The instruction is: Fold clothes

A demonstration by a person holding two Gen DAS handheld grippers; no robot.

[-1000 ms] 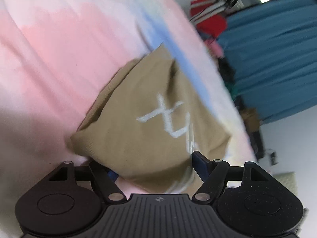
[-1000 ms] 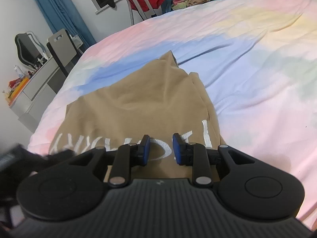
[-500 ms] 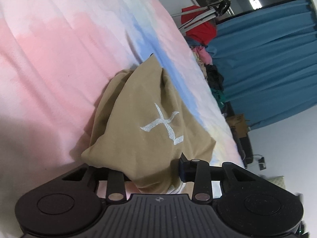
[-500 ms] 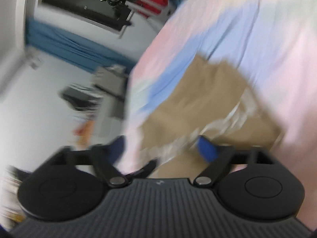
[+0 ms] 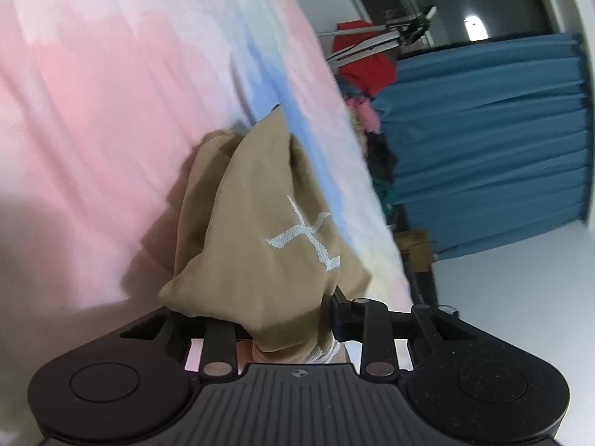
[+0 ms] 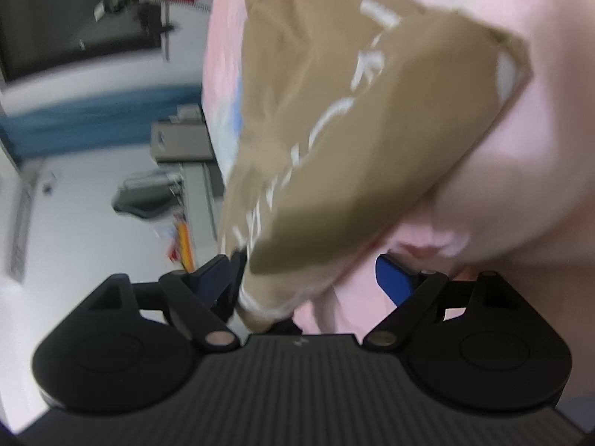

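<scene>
A tan garment point(image 5: 260, 252) with white lettering hangs bunched above the pastel bedsheet point(image 5: 111, 111). My left gripper point(image 5: 290, 319) is shut on its lower end. Cloth covers the left finger, and only the right finger point(image 5: 340, 316) shows. In the right wrist view the same garment point(image 6: 334, 130) is blurred and slopes down from the upper right. Its lower corner sits between the wide-apart blue pads of my right gripper point(image 6: 308, 282), which is open. The corner lies close to the left pad point(image 6: 217, 278), and I cannot tell whether they touch.
Past the far edge of the bed are a blue curtain point(image 5: 483, 141), a red garment on a rack point(image 5: 366, 59) and a pile of clothes point(image 5: 372, 141). The right wrist view shows a grey chair point(image 6: 148, 193) and a desk point(image 6: 178, 141) beside the bed point(image 6: 520, 186).
The left gripper closed on the garment's edge and lifted it off the sheet. The right gripper went from nearly shut to wide open and swung sharply, tilting its view.
</scene>
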